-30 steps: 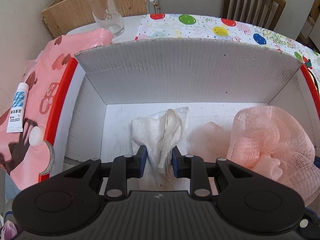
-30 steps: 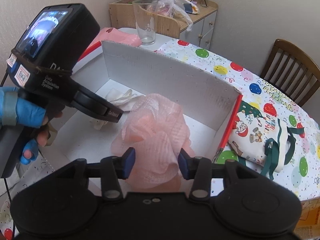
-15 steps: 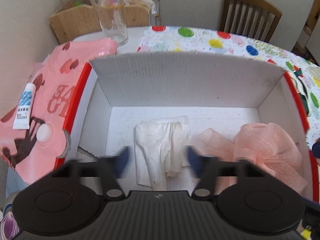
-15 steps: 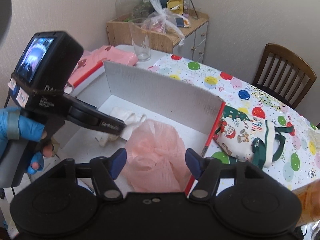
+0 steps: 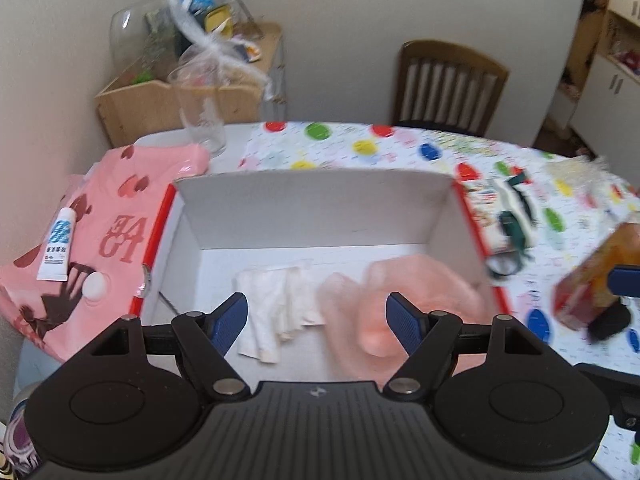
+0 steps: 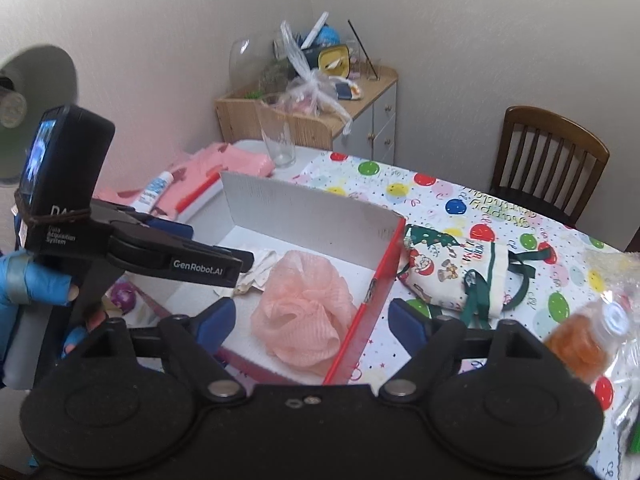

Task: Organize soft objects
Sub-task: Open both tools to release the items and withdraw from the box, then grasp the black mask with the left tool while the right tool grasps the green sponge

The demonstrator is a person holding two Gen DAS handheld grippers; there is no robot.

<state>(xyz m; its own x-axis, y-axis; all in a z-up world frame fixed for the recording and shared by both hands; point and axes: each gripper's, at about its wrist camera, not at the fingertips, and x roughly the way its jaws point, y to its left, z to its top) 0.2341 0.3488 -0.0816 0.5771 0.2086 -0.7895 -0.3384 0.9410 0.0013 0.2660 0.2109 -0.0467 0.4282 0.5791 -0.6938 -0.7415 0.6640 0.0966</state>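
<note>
Left wrist view. Left gripper (image 5: pixel 316 316) at lower centre, jaws spread wide, nothing pinched. White cloth (image 5: pixel 276 312) on the floor of the white box (image 5: pixel 316 208), seen in the gap just right of the left blue finger (image 5: pixel 228 320), apart from both pads. Pink mesh sponge (image 5: pixel 420 300), blurred, to the right of the cloth in the same box, partly behind the right finger. Pink bag (image 5: pixel 108 236) with a small tube (image 5: pixel 56 250) on it at left, outside the box. Printed pouch (image 5: pixel 504 216) right of the box.

Right wrist view. Right gripper (image 6: pixel 312 318) at lower centre, jaws opening, empty. Pink mesh sponge (image 6: pixel 306 312) in the box's near right corner, in line with the gap, untouched. White cloth (image 6: pixel 258 270) beyond it, mostly hidden by the left gripper (image 6: pixel 236 260) entering from the left, held by a blue-gloved hand (image 6: pixel 32 284). Printed pouch (image 6: pixel 452 276) on the balloon-patterned tablecloth (image 6: pixel 440 196), right of the box (image 6: pixel 304 208).
</note>
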